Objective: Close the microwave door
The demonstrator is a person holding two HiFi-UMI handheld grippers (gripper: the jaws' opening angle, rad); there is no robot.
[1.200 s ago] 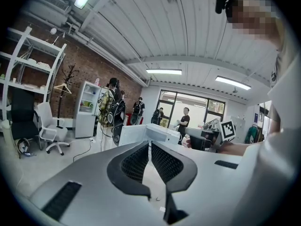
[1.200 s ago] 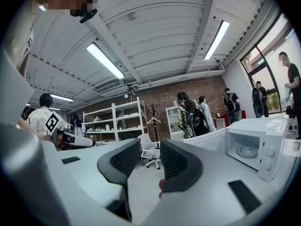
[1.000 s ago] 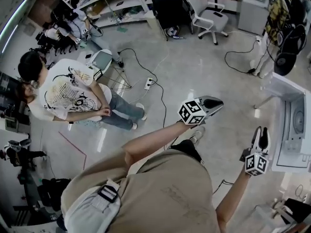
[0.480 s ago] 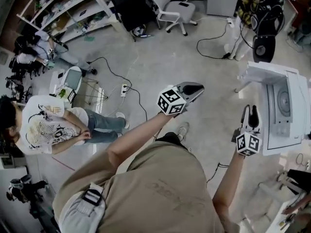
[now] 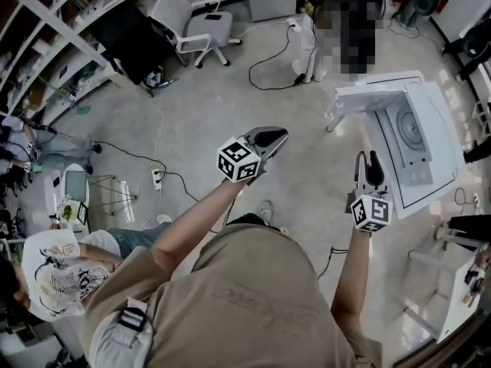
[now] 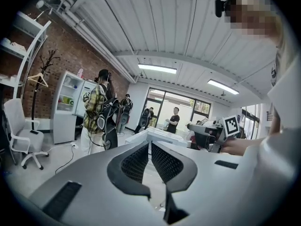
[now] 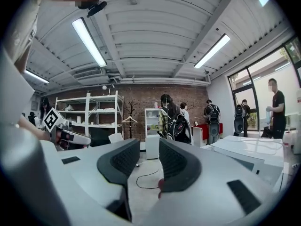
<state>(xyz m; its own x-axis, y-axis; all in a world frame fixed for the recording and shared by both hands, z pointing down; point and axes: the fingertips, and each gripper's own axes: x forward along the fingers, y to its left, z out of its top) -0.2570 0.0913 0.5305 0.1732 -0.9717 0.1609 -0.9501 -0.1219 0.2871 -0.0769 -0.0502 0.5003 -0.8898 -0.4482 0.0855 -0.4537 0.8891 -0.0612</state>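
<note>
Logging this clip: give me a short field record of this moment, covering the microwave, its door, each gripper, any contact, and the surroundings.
microwave: white microwave, at the right of the head view
door: door appears swung open; not yet closed
left gripper: left gripper has its jaws together and is empty, in the air clear of the microwave
right gripper: right gripper has its jaws slightly apart with nothing between them, and is nearer the microwave
contact: none visible
surroundings: office chair, seated person
</note>
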